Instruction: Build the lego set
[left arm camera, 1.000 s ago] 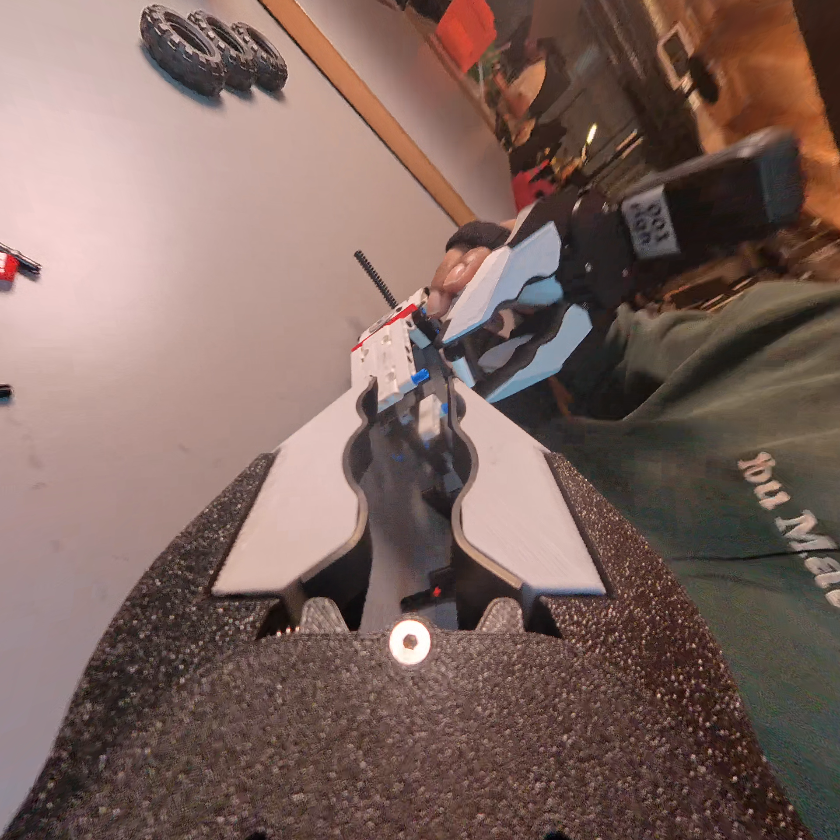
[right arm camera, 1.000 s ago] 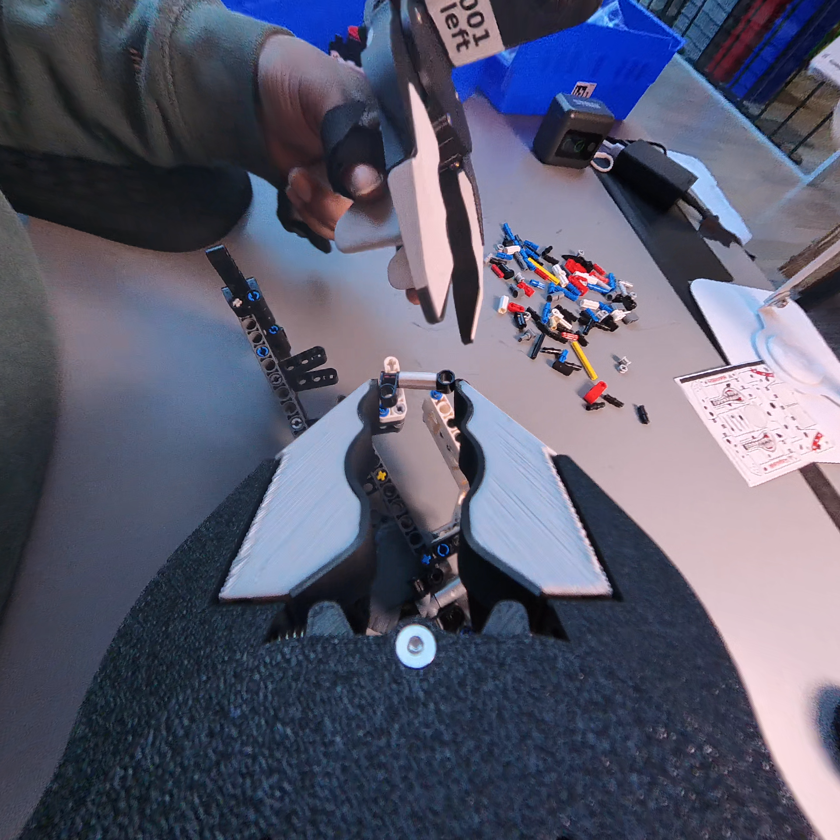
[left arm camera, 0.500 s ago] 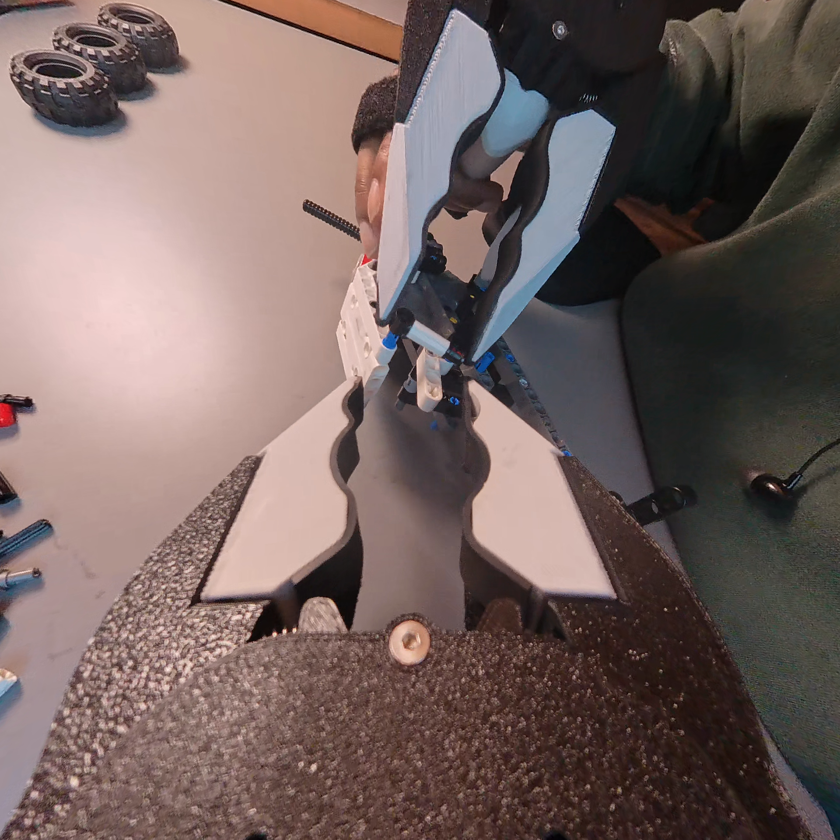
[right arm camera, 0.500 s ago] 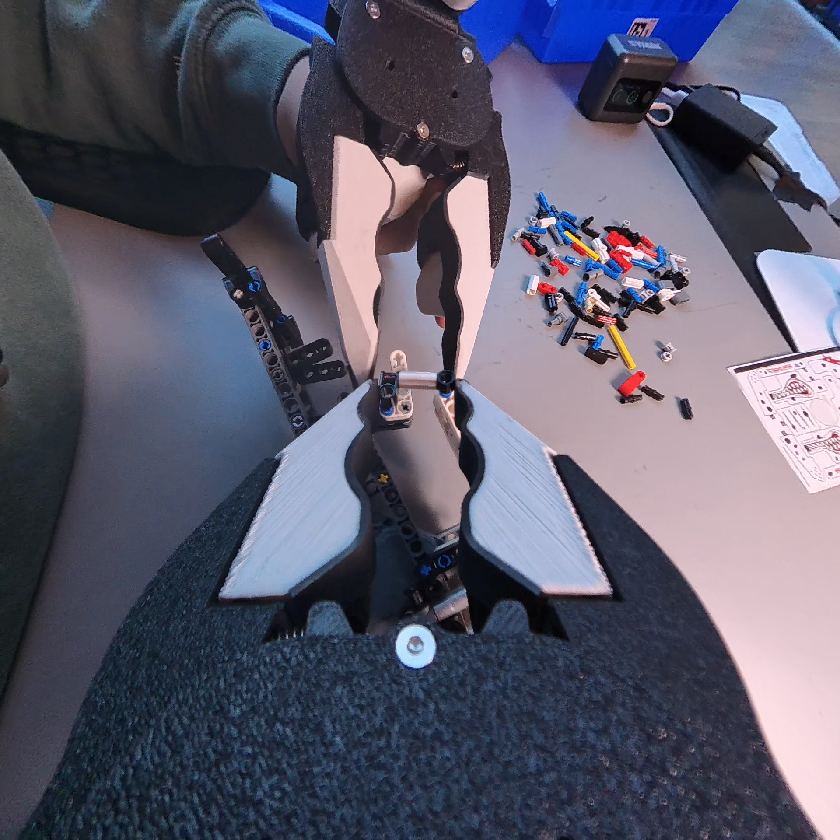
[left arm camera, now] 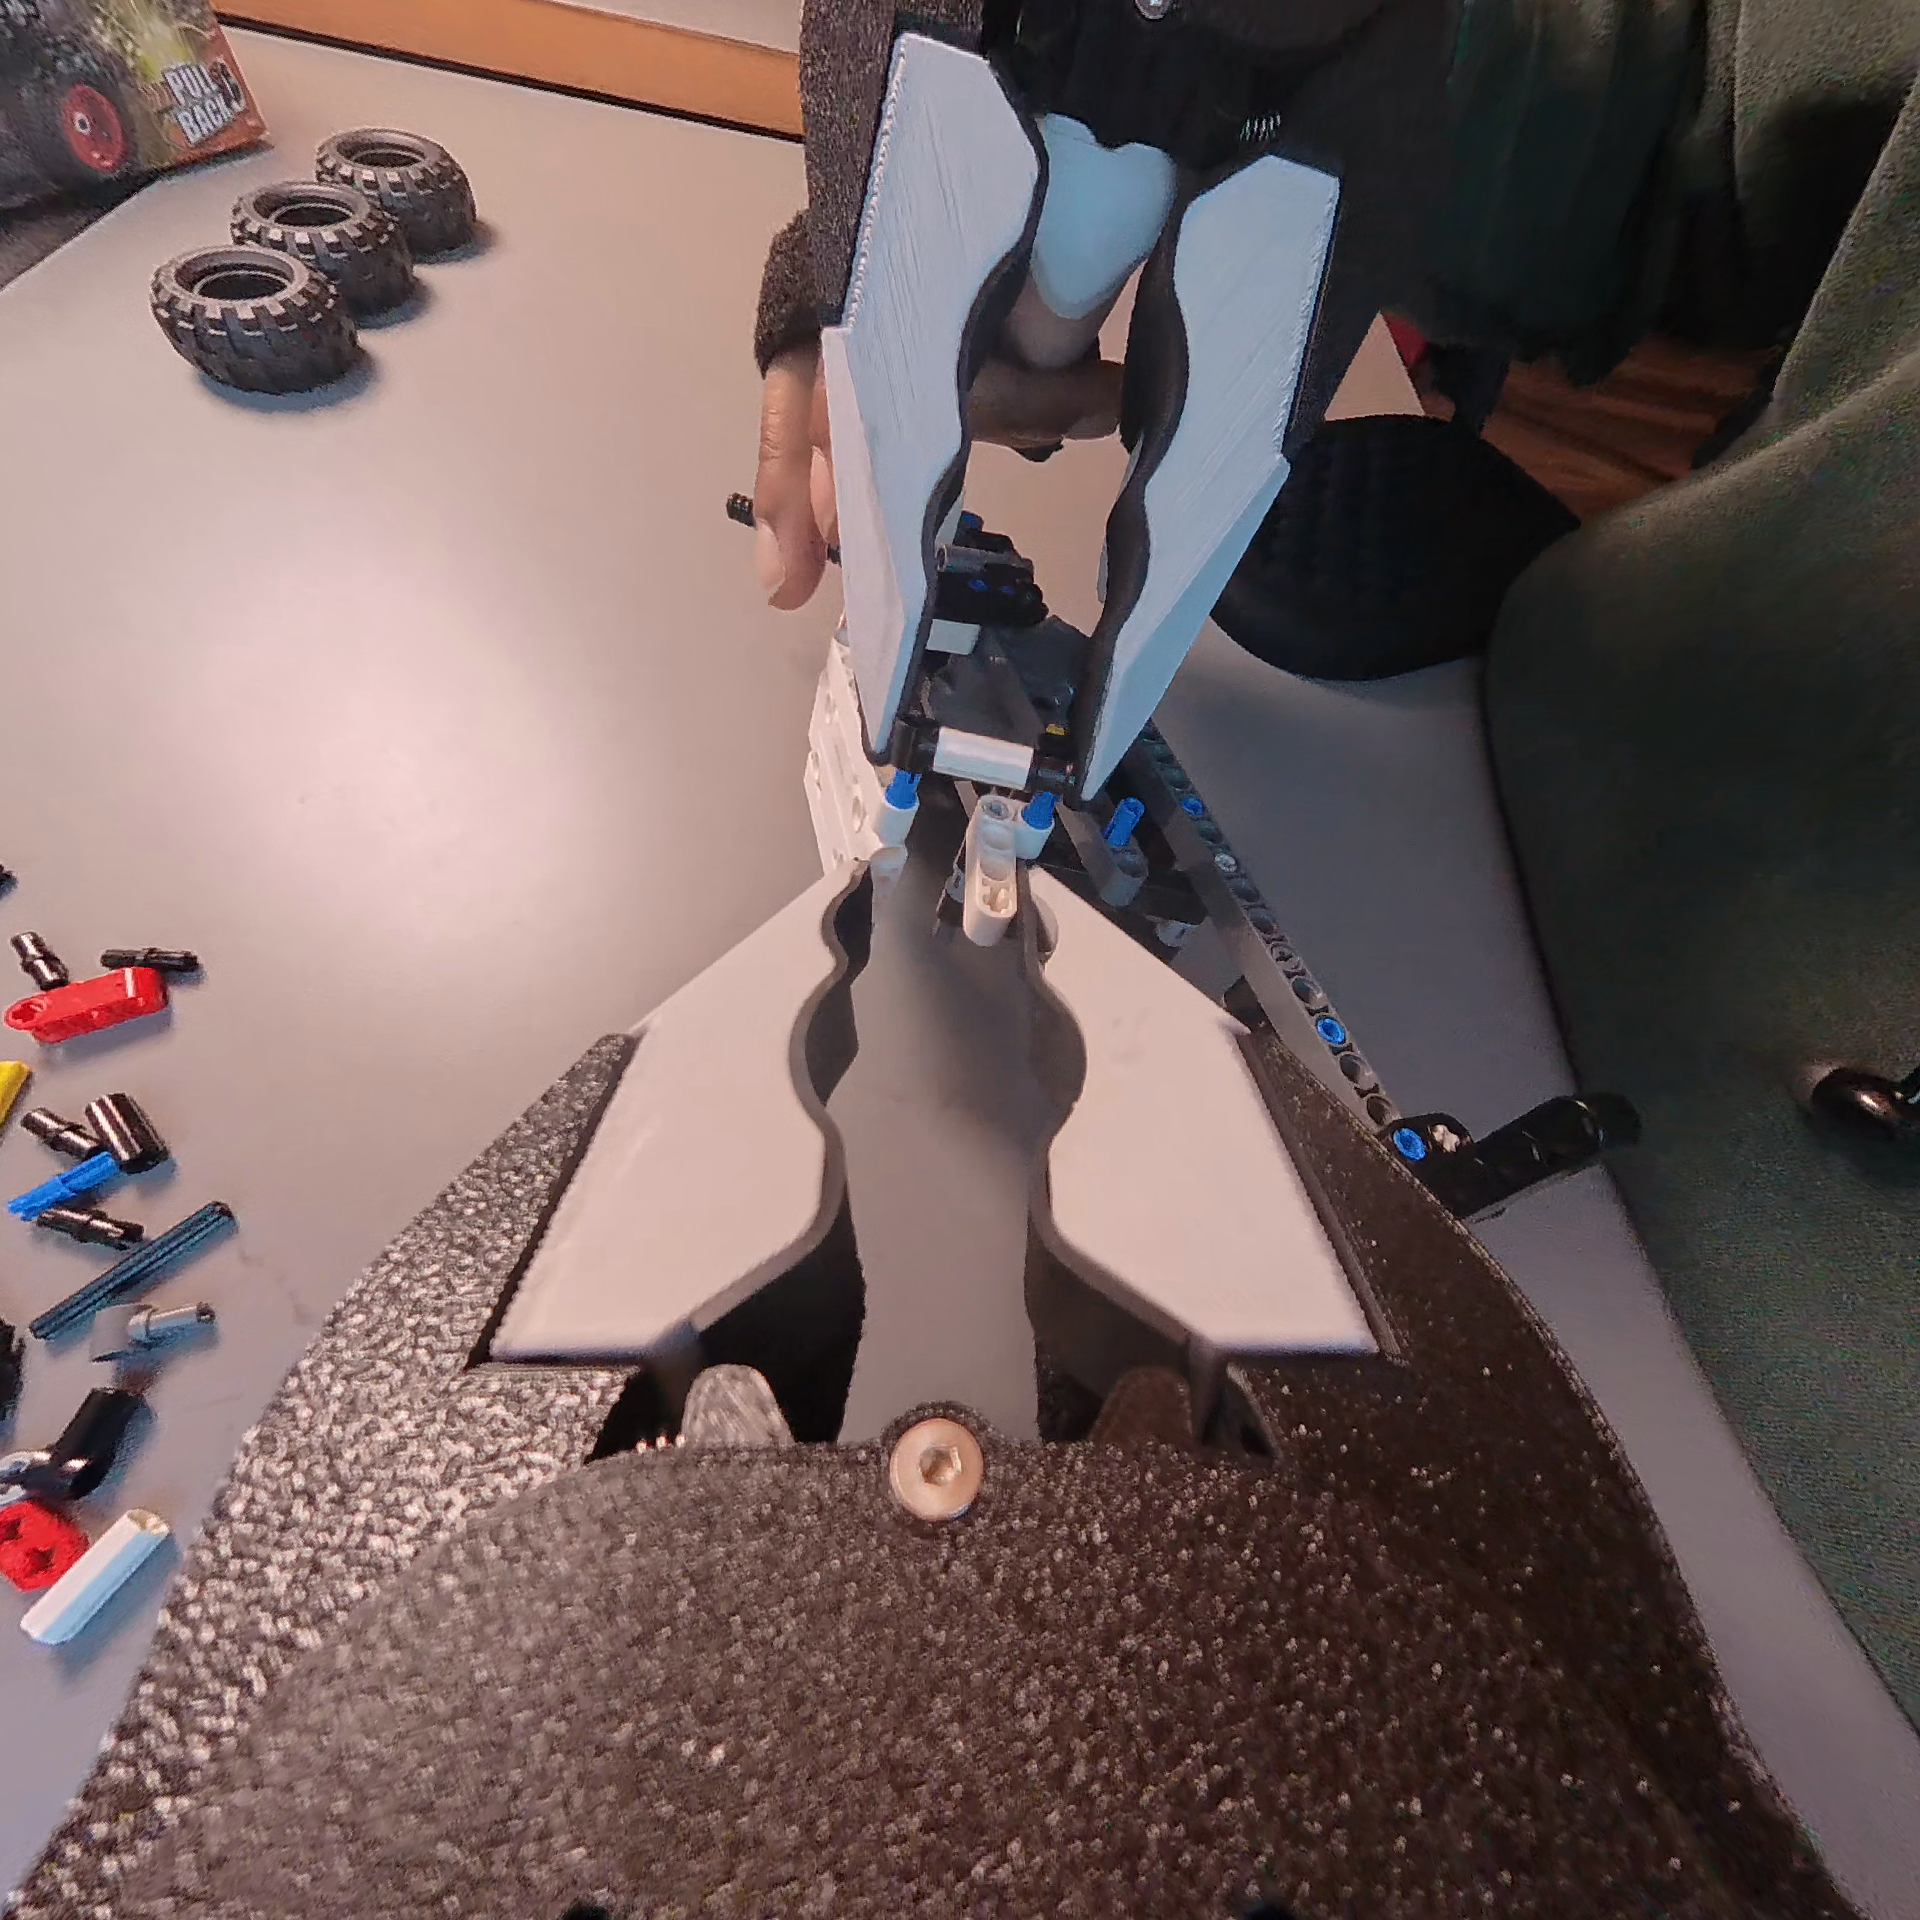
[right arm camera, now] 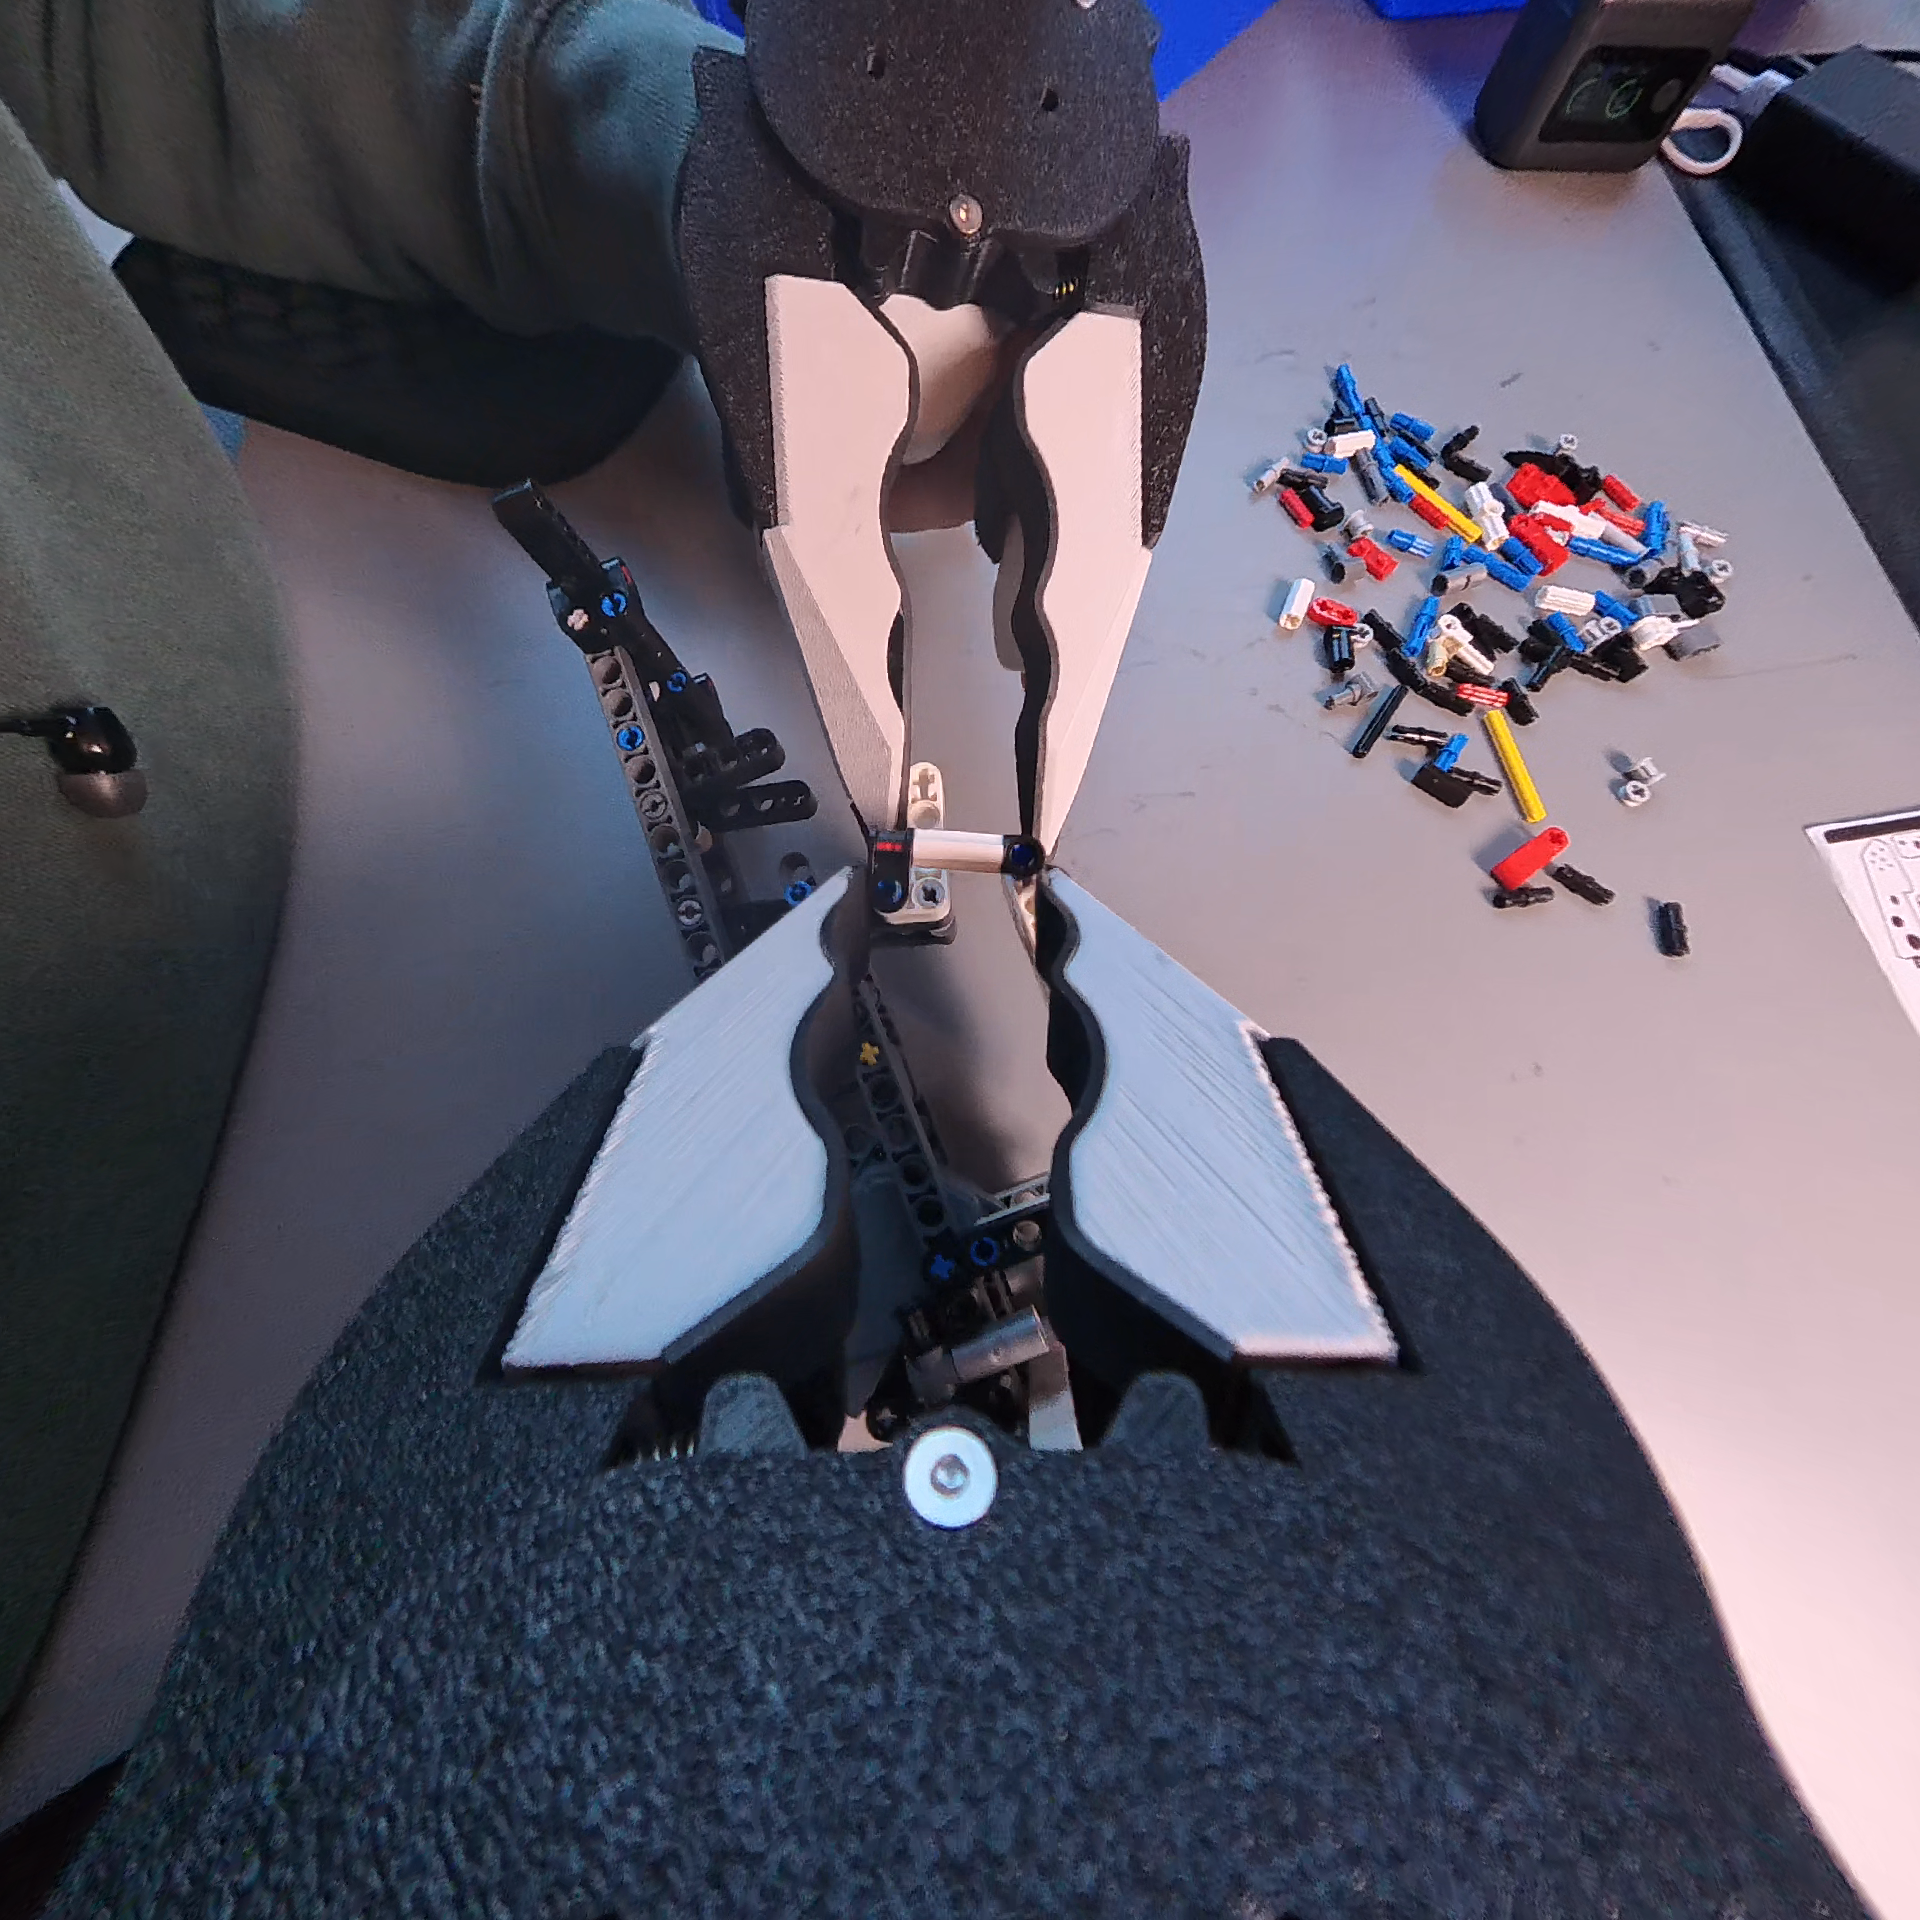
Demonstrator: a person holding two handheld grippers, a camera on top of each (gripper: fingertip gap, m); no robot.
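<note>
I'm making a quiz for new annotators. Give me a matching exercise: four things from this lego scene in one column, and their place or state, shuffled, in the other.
Things:
1. tyres
2. lego assembly
3. pile of small parts
4. left gripper

Place or state:
A. clamped between the fingers of the right gripper
B. open, holding nothing
C. in a row on the table
D. heaped loose, many colours

Pairs: 1-C, 2-A, 3-D, 4-B

Black-and-white lego frame (right arm camera: pixel 914 1132) lies on table, loose pieces (right arm camera: pixel 1496 582) piled well apart.
</note>
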